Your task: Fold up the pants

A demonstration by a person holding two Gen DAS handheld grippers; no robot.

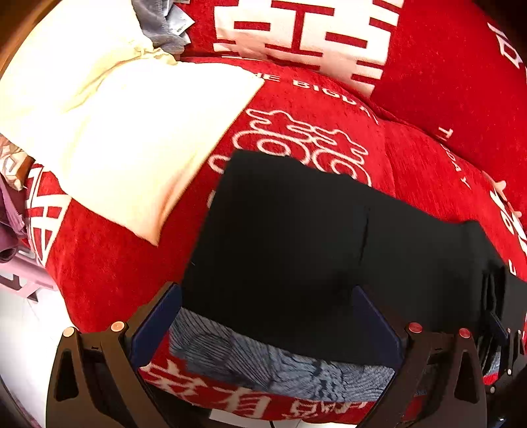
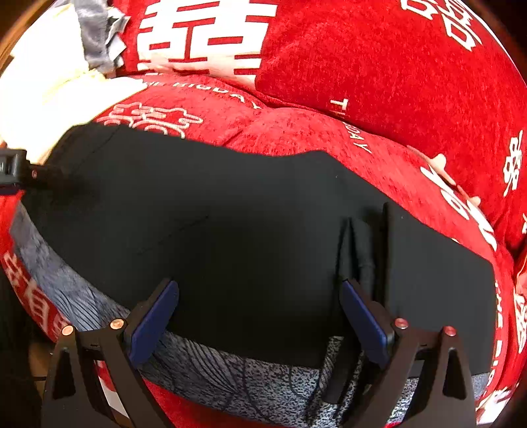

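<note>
Black pants (image 1: 296,237) lie flat across a red sofa seat, over a grey patterned cloth (image 1: 263,365). In the right wrist view the pants (image 2: 230,230) span the frame, with a folded ridge near the right finger. My left gripper (image 1: 266,296) is open, its blue-padded fingers either side of the pants' near edge at their left end. My right gripper (image 2: 260,289) is open over the near edge towards the right end. Neither holds anything. The left gripper's tip shows at the far left of the right wrist view (image 2: 13,168).
A cream pillow (image 1: 125,138) lies on the seat left of the pants. Red cushions (image 1: 444,66) with white characters stand against the back. Grey cloth (image 1: 164,26) sits at the top left. White floor (image 1: 19,329) shows beyond the sofa's left edge.
</note>
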